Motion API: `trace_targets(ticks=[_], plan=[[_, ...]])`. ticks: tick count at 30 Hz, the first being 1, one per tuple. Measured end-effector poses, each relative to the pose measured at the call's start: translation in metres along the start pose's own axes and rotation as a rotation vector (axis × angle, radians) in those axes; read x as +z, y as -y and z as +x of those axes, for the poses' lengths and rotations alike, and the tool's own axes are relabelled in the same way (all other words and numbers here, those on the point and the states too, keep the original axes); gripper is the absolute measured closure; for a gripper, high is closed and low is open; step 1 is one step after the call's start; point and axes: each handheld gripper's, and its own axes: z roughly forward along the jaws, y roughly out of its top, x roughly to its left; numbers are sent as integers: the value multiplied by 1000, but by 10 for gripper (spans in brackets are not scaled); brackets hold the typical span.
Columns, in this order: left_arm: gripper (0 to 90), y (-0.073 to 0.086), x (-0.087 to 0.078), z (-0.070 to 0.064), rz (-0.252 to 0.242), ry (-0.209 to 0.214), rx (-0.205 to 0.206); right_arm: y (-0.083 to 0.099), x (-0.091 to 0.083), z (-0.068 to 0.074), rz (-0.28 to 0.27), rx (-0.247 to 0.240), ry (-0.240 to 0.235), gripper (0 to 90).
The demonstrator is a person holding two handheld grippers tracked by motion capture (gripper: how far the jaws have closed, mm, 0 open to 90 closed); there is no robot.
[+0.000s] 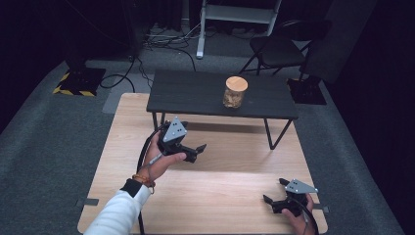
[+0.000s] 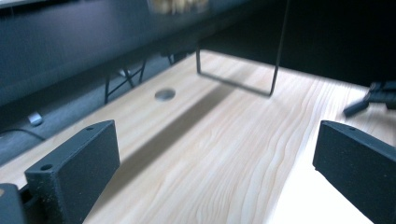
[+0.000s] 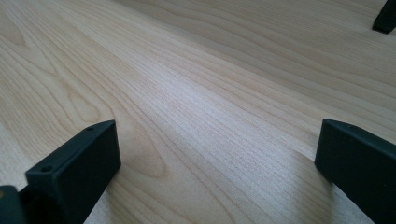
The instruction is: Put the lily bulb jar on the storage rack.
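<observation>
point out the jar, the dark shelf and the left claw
jar (image 1: 235, 97), high view, on its glass body under the wooden lid
dark shelf (image 1: 191, 93), high view, on a bare part of its top
left claw (image 1: 195, 152), high view, midway between its fingertips

A light wooden table (image 1: 210, 196) carries a small black raised shelf (image 1: 195, 93), and on it stands a glass jar (image 1: 235, 93) with a wooden lid. A folding chair (image 1: 279, 49) stands behind on grey carpet (image 1: 49, 142).
</observation>
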Motion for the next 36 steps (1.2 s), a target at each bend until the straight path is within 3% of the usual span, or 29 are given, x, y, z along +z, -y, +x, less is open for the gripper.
trace_targets(ticks=[5,20,28,36], plan=[[5,26,-1,-8,30,-22,-24,0,0,0,0,0,0,0],[5,108,-10,-29,81,-18,-116,0,0,0,0,0,0,0],[5,125,-9,-32,161,-1,-109,0,0,0,0,0,0,0],[7,131,-6,-35,197,8,-91,0,0,0,0,0,0,0]])
